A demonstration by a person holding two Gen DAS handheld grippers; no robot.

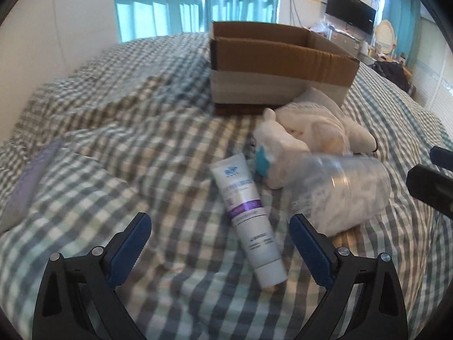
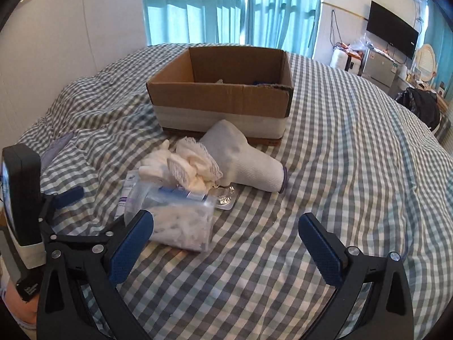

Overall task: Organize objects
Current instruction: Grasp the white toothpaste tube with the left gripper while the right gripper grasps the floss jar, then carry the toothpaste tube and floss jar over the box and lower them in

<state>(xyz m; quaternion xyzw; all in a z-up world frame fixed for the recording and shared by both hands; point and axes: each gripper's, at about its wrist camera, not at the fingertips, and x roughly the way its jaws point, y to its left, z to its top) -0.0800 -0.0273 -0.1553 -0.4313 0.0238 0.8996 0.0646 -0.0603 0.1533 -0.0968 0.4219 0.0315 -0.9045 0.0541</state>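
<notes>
An open cardboard box (image 1: 271, 65) (image 2: 223, 93) stands on a checked bedspread. In front of it lie a white tube with a purple band (image 1: 249, 221) (image 2: 126, 191), a clear bag of white pieces (image 1: 342, 192) (image 2: 175, 215), a white glove (image 2: 243, 158), white cloths (image 1: 311, 130) (image 2: 195, 164) and a blister pack (image 2: 225, 198). My left gripper (image 1: 220, 221) is open, its fingers either side of the tube, just above it. My right gripper (image 2: 226, 221) is open and empty, near the bag. The left gripper shows at the left of the right wrist view (image 2: 68, 195).
The checked bedspread (image 2: 354, 155) is rumpled at the left. A purple item (image 1: 31, 175) lies at the far left. Blue curtains (image 2: 226, 5) hang behind the bed. A TV (image 2: 392, 28) and cluttered furniture stand at the far right.
</notes>
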